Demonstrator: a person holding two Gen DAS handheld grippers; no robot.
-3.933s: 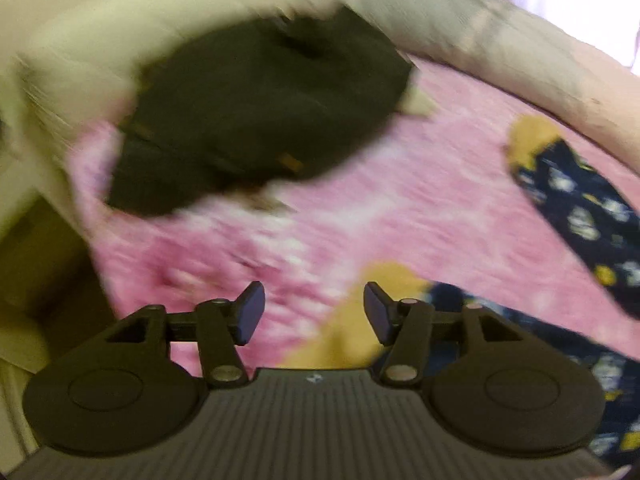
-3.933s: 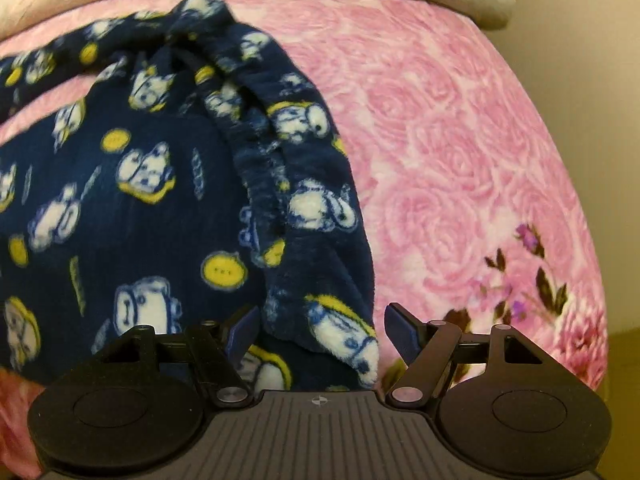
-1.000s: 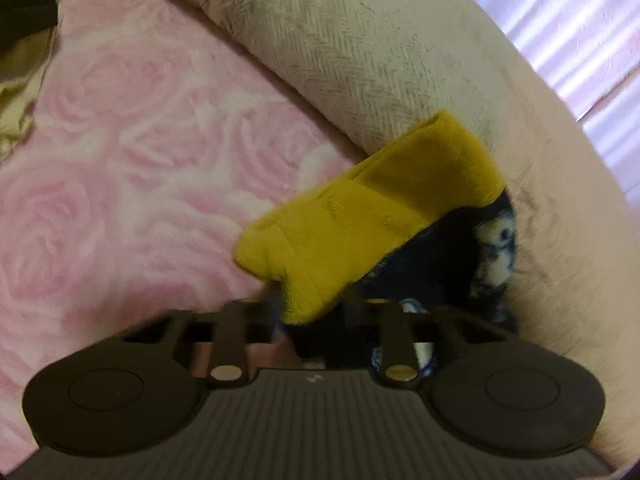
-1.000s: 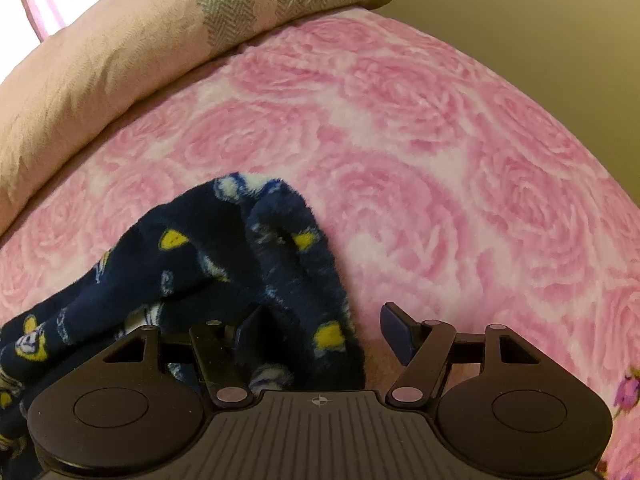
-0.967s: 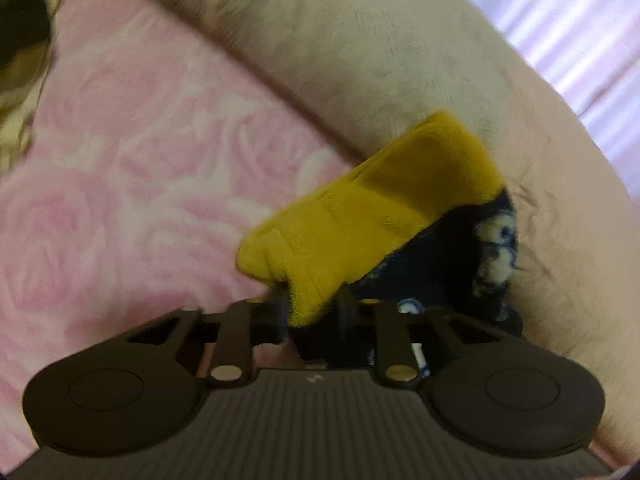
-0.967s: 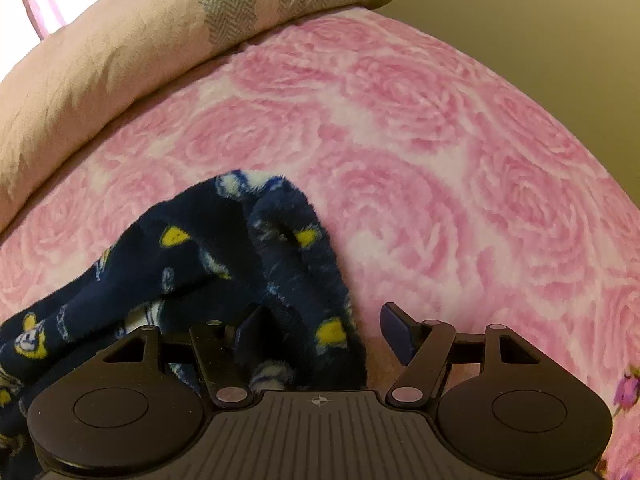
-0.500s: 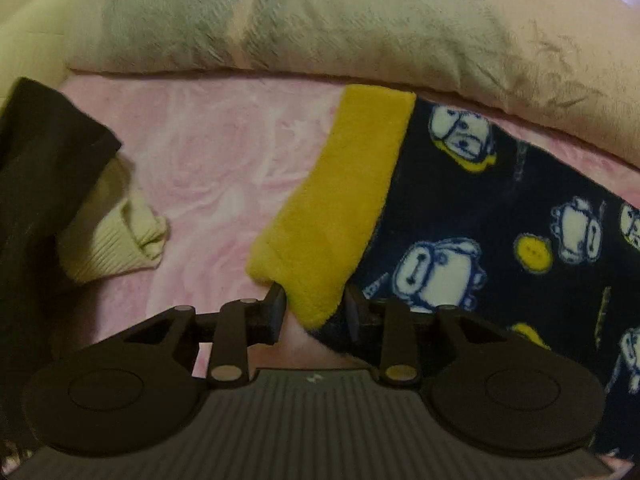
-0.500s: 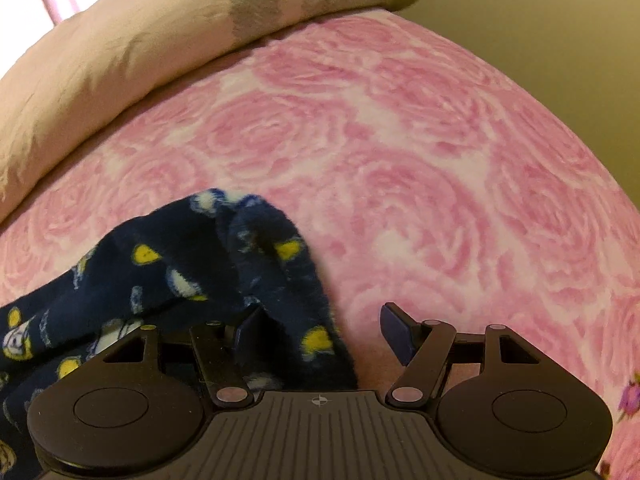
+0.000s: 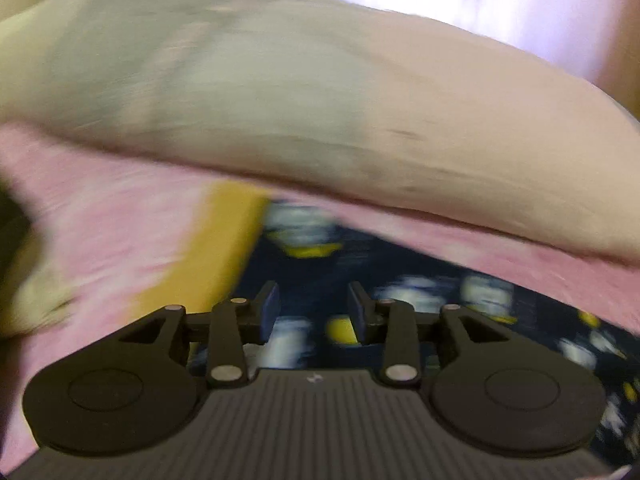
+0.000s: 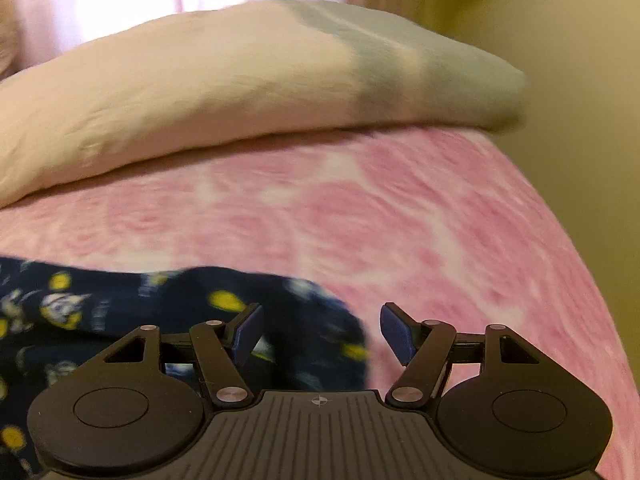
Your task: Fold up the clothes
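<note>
Freed from my left gripper (image 9: pixel 313 307), whose jaws have just been opening, the yellow cuff (image 9: pixel 216 248) lies flat. Right gripper (image 10: pixel 320 330) gapes empty too. Navy pajama (image 10: pixel 120 312) lies spread on the bed (image 10: pixel 400 216); folding is barely begun, I judge.

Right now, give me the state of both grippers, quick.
Left gripper: open, jaws just been opening, nothing pinched; the navy printed garment lies beyond them.
Right gripper: open, holding nothing; the garment's edge lies loose between its jaws.
</note>
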